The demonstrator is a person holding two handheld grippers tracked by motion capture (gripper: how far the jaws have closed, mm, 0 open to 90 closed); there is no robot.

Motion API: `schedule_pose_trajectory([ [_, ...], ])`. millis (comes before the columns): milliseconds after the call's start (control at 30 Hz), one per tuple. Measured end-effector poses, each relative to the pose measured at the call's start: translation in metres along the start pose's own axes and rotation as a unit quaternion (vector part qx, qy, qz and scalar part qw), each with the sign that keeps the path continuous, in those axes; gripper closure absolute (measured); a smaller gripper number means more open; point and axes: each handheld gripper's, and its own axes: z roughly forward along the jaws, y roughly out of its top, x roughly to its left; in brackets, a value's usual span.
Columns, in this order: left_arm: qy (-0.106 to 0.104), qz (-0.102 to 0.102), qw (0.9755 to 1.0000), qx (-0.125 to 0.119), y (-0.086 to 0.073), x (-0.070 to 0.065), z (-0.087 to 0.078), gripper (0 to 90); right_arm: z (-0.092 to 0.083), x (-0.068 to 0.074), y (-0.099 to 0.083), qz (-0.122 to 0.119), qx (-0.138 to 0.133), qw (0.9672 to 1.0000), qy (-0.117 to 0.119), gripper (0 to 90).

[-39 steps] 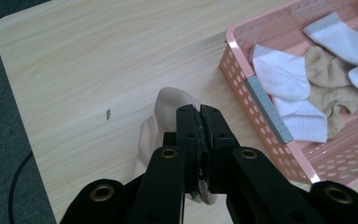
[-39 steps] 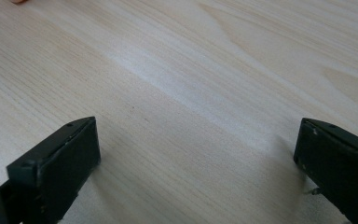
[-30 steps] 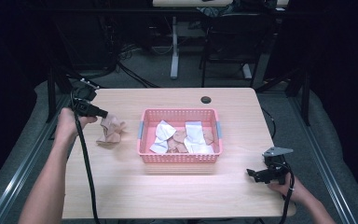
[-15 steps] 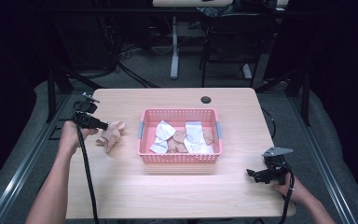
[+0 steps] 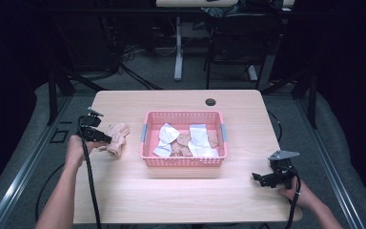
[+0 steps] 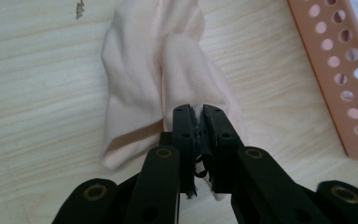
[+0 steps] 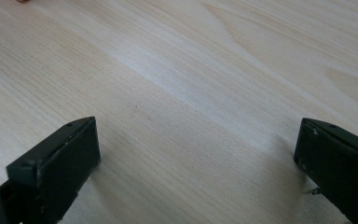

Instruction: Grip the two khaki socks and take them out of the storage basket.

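Observation:
A pale pink cloth (image 5: 116,138) lies crumpled on the wooden table (image 5: 181,195), left of a pink basket (image 5: 183,161). My left gripper (image 5: 106,139) is shut on the near end of that cloth (image 6: 168,79); its jaws pinch a fold of fabric between them. The basket holds several white and tan cloths (image 5: 190,140). My right gripper (image 5: 257,178) rests low over bare wood at the table's front right, its fingers (image 7: 56,163) wide apart with nothing between them.
The perforated rim of the basket (image 6: 340,70) runs along the right of the left gripper view. A small black disc (image 5: 210,101) sits near the table's far edge. Chairs and cables stand beyond the table on the floor.
My left gripper has come toward the near side and lowered, bringing the pink cloth down onto the table beside the basket. The right gripper has stayed where it was.

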Motion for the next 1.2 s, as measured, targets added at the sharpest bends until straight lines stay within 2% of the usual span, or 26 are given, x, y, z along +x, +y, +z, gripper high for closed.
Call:
schedule_pose_trajectory([
  [67,0.005,-0.003,1.0000,0.000,-0.002,0.001,0.002,79.0,0.000,0.000,0.000,-0.001,0.001,1.0000,-0.001,0.0],
  [100,0.009,-0.007,0.9999,-0.001,-0.004,0.001,0.001,73.4,0.000,0.000,0.000,-0.001,0.001,1.0000,-0.001,0.0],
  [200,0.022,-0.017,0.9995,-0.012,-0.008,0.003,-0.004,49.3,0.000,0.000,0.000,-0.001,0.001,1.0000,-0.001,0.0],
  [233,0.024,-0.019,0.9994,-0.017,-0.010,0.004,-0.007,38.7,0.000,0.000,0.000,0.000,0.000,1.0000,-0.003,0.0],
  [267,0.026,-0.020,0.9992,-0.022,-0.012,0.004,-0.010,38.7,0.000,0.000,0.000,0.000,0.000,1.0000,-0.003,0.0],
  [300,0.029,-0.018,0.9991,-0.026,-0.014,0.005,-0.014,30.5,0.000,0.000,0.000,-0.001,0.002,1.0000,-0.002,0.0],
  [333,0.030,-0.018,0.9989,-0.031,-0.016,0.005,-0.017,30.5,0.000,0.000,0.000,-0.001,0.002,1.0000,-0.002,0.0],
  [467,0.044,-0.015,0.9974,-0.056,-0.029,0.003,-0.029,18.3,0.000,0.000,0.000,0.000,0.000,1.0000,-0.003,0.0],
  [567,0.050,-0.018,0.9961,-0.070,-0.043,0.000,-0.033,14.9,0.000,0.000,0.000,-0.001,0.001,1.0000,-0.002,0.0],
  [700,0.060,-0.020,0.9952,-0.075,-0.063,0.000,-0.033,10.5,0.000,0.000,0.000,-0.001,0.001,1.0000,-0.002,0.0],
  [867,0.070,-0.031,0.9939,-0.079,-0.085,0.004,-0.032,1.2,0.000,0.000,0.000,-0.002,0.000,1.0000,-0.002,0.0],
  [967,0.070,-0.044,0.9926,-0.089,-0.096,0.010,-0.030,0.1,0.000,0.000,0.000,-0.001,0.000,1.0000,-0.003,0.0],
  [1133,0.078,-0.052,0.9925,-0.078,-0.109,0.021,-0.020,0.0,0.000,0.000,0.000,-0.001,0.000,1.0000,-0.002,0.0],
  [1200,0.079,-0.047,0.9939,-0.061,-0.110,0.024,-0.014,0.0,0.000,0.000,0.000,-0.002,0.000,1.0000,-0.002,0.0],
])
